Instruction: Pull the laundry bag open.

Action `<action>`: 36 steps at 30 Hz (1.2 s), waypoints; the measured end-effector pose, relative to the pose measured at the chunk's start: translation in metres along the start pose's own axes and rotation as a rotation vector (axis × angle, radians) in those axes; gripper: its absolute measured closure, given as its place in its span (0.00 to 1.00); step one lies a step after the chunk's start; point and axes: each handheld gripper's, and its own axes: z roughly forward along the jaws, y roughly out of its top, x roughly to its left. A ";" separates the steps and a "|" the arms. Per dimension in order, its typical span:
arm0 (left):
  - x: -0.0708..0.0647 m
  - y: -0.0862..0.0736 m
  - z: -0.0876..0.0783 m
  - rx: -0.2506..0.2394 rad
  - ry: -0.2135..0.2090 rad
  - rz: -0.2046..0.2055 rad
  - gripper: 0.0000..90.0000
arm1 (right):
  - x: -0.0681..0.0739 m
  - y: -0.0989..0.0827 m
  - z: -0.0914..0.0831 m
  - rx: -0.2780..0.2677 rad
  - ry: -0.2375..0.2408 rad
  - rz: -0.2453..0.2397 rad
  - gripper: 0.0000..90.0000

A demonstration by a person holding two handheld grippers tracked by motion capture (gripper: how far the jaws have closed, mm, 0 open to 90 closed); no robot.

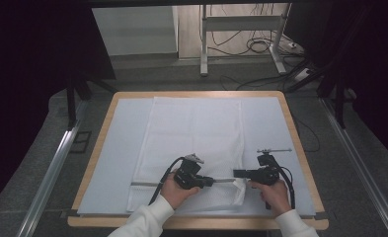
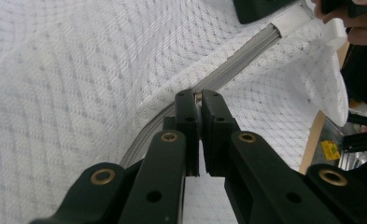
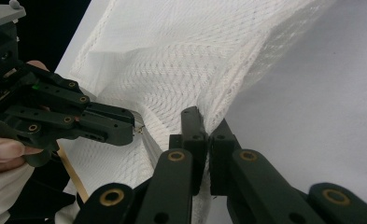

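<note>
Both grippers clamp a white mesh laundry bag [image 1: 191, 143]: left gripper [image 2: 200, 100] on grey zipper's pull [image 2: 198, 96], right gripper [image 3: 208, 130] pinching fabric. Keep mesh taut & pull str8 along zip.

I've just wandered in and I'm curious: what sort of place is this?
Probably a lab or recording workshop: a wooden table with a white mat, dark curtains around it, and loose cables beneath a metal desk frame.

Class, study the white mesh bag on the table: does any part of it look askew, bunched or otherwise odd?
Yes. The white mesh laundry bag lies flat except at its near right corner, which is lifted and bunched where the right gripper pinches it. The left gripper is shut on the grey zipper.
</note>
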 end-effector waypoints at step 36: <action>0.013 -0.012 -0.014 0.000 0.008 -0.025 0.97 | 0.000 -0.001 -0.002 0.001 0.002 -0.002 0.97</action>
